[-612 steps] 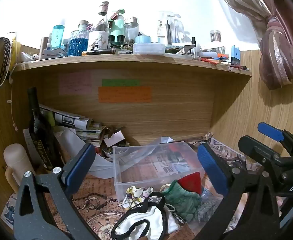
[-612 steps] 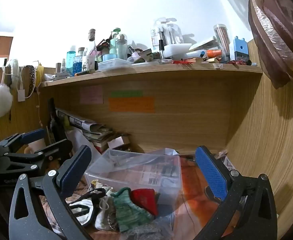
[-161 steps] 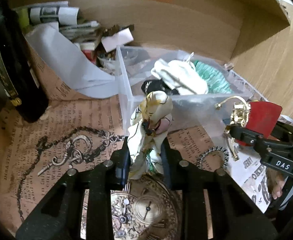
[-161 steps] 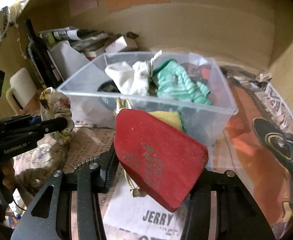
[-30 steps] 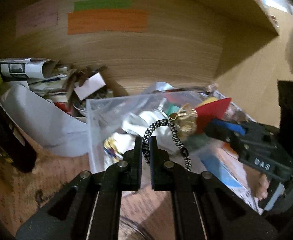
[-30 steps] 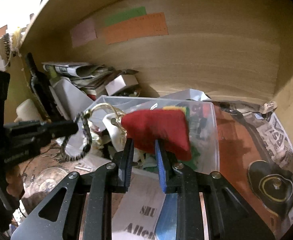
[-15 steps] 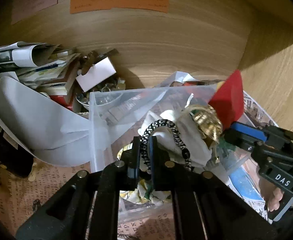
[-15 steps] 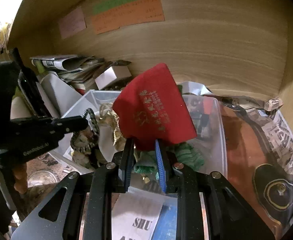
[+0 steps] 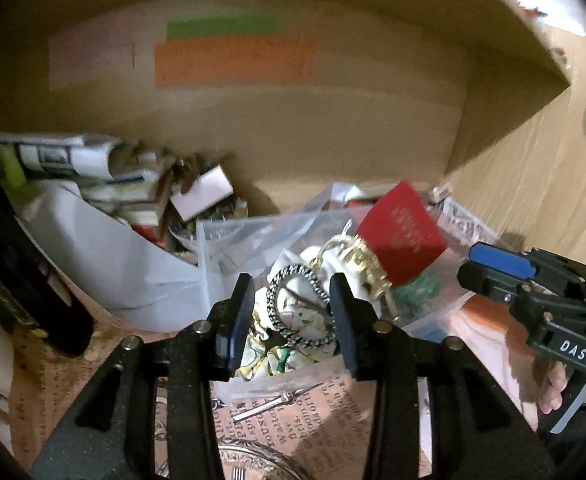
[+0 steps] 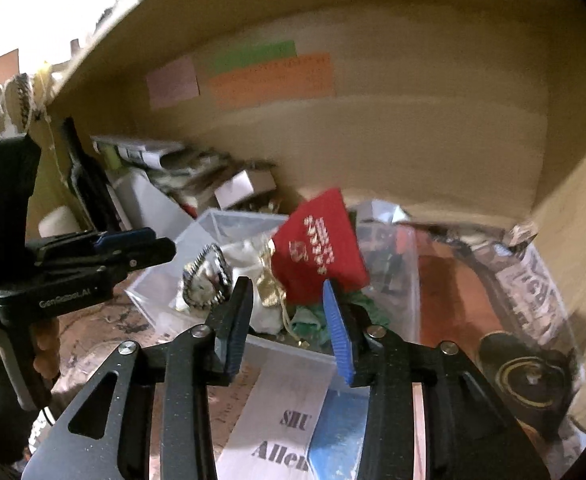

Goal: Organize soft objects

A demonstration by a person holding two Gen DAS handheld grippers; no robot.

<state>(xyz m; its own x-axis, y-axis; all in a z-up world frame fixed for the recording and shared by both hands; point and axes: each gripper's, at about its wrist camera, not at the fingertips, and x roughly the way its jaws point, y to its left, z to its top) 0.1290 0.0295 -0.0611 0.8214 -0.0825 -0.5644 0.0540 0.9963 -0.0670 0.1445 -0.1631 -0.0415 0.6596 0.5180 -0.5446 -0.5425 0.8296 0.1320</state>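
Observation:
A clear plastic bin (image 9: 209, 248) (image 10: 161, 280) holds soft things: white cloth (image 9: 313, 256), green knit cloth (image 10: 313, 320), a floral scrunchie (image 9: 261, 344). My left gripper (image 9: 289, 316) is open just in front of the bin; a black-and-white cord loop (image 9: 297, 308) (image 10: 209, 276) lies loose between its fingers on the pile. My right gripper (image 10: 285, 316) is open at the bin's near rim; a red pouch (image 10: 321, 252) (image 9: 403, 236) with a gold cord (image 10: 271, 284) sits free just beyond its fingertips, over the bin.
A dark bottle (image 9: 17, 264) stands at the left. Rolled papers and a small white box (image 9: 201, 192) are piled behind the bin. The wooden back wall carries coloured notes (image 9: 233, 60). Printed paper (image 10: 285, 420) covers the desk.
Both grippers have opened. The cord loop has left the left gripper and the red pouch has left the right one; both now sit over the bin's pile.

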